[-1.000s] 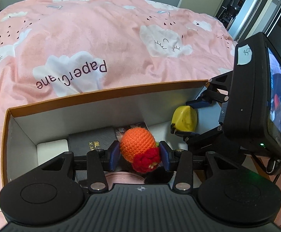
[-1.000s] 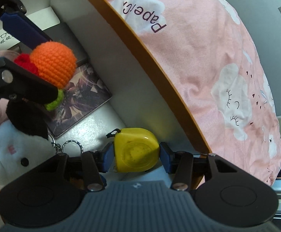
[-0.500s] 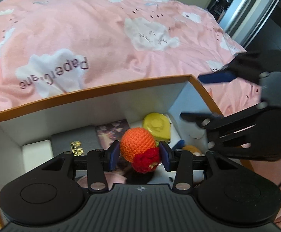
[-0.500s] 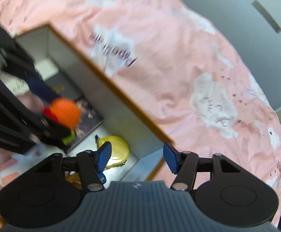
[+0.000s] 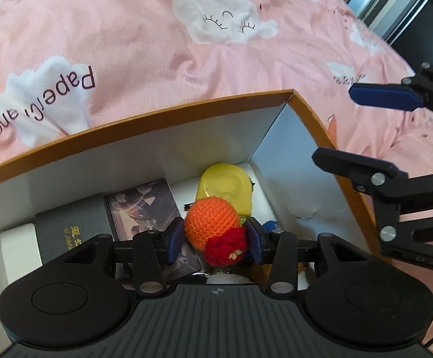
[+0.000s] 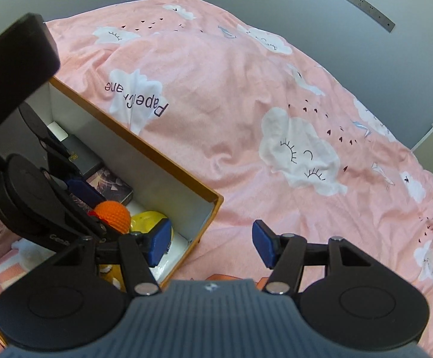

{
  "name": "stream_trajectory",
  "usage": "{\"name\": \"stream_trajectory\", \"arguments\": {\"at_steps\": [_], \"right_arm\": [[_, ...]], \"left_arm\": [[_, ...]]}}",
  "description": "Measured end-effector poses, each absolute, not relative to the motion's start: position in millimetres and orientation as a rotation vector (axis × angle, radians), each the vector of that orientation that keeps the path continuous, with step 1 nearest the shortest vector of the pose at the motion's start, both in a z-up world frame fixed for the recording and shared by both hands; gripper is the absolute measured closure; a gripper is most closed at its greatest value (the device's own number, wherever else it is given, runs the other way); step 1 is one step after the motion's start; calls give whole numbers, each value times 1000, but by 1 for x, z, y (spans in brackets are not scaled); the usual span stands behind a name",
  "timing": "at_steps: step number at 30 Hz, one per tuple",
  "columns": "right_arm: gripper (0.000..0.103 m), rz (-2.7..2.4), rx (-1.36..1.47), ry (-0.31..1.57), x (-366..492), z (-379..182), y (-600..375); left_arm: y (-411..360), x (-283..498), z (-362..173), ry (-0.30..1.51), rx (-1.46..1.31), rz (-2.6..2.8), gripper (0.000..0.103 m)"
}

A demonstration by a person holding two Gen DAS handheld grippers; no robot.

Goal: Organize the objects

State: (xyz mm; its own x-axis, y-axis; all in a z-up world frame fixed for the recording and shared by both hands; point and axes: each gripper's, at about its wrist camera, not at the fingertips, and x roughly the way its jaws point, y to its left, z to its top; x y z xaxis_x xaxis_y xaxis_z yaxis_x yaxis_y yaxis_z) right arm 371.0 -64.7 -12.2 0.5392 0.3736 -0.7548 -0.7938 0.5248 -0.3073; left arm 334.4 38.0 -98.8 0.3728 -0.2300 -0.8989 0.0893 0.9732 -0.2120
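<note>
Firmly clamped between the pads of the left gripper [image 5: 215, 238]: orange crochet toy [image 5: 212, 225] with a red knitted bit, hanging over the open box [image 5: 186, 110]. Just beyond its fingertips, lying on the box floor: yellow case [image 5: 225, 183]. Spread wide with nothing between the jaws: right gripper [image 6: 212, 246], outside the box corner, above the pink blanket [image 6: 246, 104].
</note>
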Motion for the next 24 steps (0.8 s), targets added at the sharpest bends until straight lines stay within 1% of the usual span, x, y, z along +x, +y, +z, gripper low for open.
{"name": "stream_trajectory", "arguments": {"at_steps": [4,7,10,12,16,18,19,24], "right_arm": [[41,767,-687,687,370,-12,-70],[41,763,-674,694,370,-12,-74],[34,756,-664,701,366,-10,-78],[33,754,-657,707,362,-6,-80],[30,748,-641,710,348,10,-85],[22,753,-623,719,339,19,-88],[16,759,-610,726,333,25,-89],[14,793,-510,767,303,53,-96]], "left_arm": [[36,336,-101,1193,-121,-196,51],[37,335,-99,1196,-128,-183,47],[38,330,-92,1186,-136,-183,45],[40,323,-82,1161,-138,-182,43],[45,302,-51,1072,-140,-159,43],[48,286,-31,1002,-123,-145,43],[49,277,-20,965,-113,-127,43],[50,228,34,794,-56,-24,43]]}}
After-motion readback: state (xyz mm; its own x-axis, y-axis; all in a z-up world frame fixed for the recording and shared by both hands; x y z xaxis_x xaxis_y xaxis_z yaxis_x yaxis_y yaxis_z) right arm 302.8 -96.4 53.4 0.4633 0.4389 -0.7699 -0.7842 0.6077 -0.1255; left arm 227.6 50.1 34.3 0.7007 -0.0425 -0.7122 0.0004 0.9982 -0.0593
